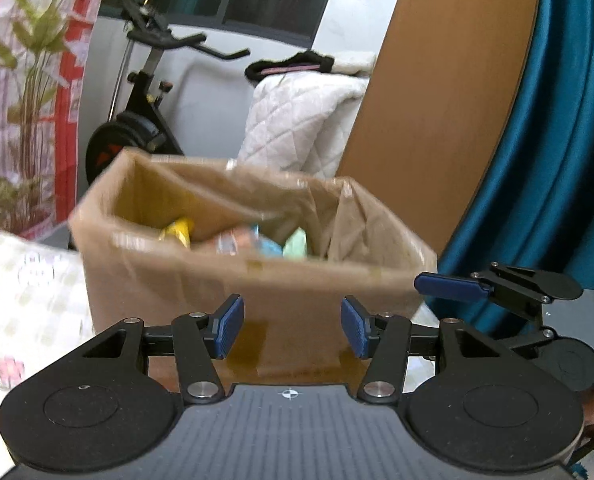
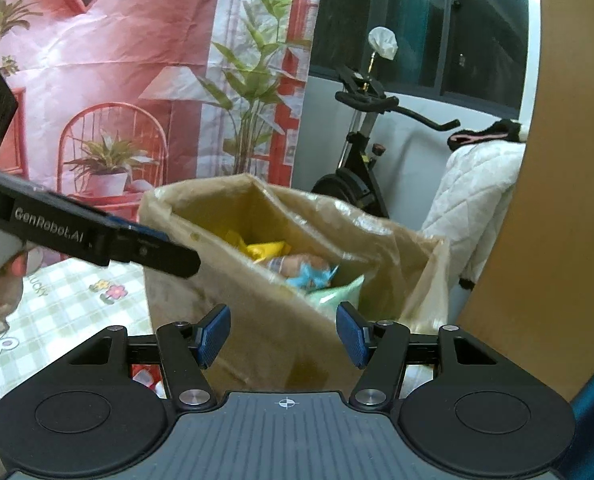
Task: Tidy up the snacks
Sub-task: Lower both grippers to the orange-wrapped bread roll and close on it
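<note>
Both empty: left hand-held gripper (image 1: 292, 328) and right hand-held gripper (image 2: 283, 335) gaped half-wide before the cardboard box (image 1: 257, 280); next snack needed a centred pinch.

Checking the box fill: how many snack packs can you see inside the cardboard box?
4 in the cardboard box: yellow pack at the back, brownish pack mid, blue pack beside it, pale green pack nearest. More may be hidden beneath.
</note>
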A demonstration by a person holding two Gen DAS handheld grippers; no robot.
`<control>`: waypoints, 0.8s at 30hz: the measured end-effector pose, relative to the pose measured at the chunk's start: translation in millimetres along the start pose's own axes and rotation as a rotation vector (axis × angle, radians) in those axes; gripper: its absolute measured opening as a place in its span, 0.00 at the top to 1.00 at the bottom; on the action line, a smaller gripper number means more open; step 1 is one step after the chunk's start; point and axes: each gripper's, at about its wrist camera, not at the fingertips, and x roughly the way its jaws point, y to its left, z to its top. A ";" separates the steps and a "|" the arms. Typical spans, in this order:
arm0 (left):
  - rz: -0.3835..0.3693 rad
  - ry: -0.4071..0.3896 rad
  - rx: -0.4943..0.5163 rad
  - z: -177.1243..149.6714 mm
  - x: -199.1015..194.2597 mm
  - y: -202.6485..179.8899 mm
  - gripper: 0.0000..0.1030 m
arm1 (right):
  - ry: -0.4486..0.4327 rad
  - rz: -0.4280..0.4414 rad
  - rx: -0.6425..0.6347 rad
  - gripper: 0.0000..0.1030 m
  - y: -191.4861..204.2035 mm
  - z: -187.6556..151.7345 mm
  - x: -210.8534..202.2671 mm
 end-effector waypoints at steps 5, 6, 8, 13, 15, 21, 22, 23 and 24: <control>0.011 0.053 -0.043 -25.9 5.4 1.8 0.46 | 0.036 0.011 0.037 0.46 5.1 -28.0 -1.1; 0.014 0.064 -0.047 -30.7 7.2 2.3 0.46 | 0.043 0.014 0.051 0.46 4.8 -33.4 -1.1; 0.026 0.086 -0.050 -39.8 10.6 2.7 0.46 | 0.054 0.013 0.078 0.46 4.3 -44.3 -0.7; 0.042 0.146 -0.058 -60.1 17.9 4.8 0.46 | 0.077 0.000 0.141 0.46 0.4 -72.2 -1.3; 0.050 0.166 -0.051 -67.0 20.3 4.4 0.46 | 0.087 -0.008 0.166 0.46 -3.9 -82.9 -2.6; 0.054 0.200 -0.053 -78.2 26.3 3.3 0.46 | 0.113 -0.071 0.246 0.46 -23.9 -114.9 -12.1; 0.055 0.205 -0.053 -79.2 27.3 2.9 0.46 | 0.122 -0.082 0.258 0.46 -27.7 -120.1 -13.2; 0.058 0.210 -0.049 -80.5 29.3 1.7 0.46 | 0.132 -0.095 0.270 0.46 -31.2 -126.4 -14.3; 0.059 0.215 -0.047 -81.6 30.9 1.5 0.46 | 0.140 -0.106 0.279 0.46 -35.1 -131.0 -15.1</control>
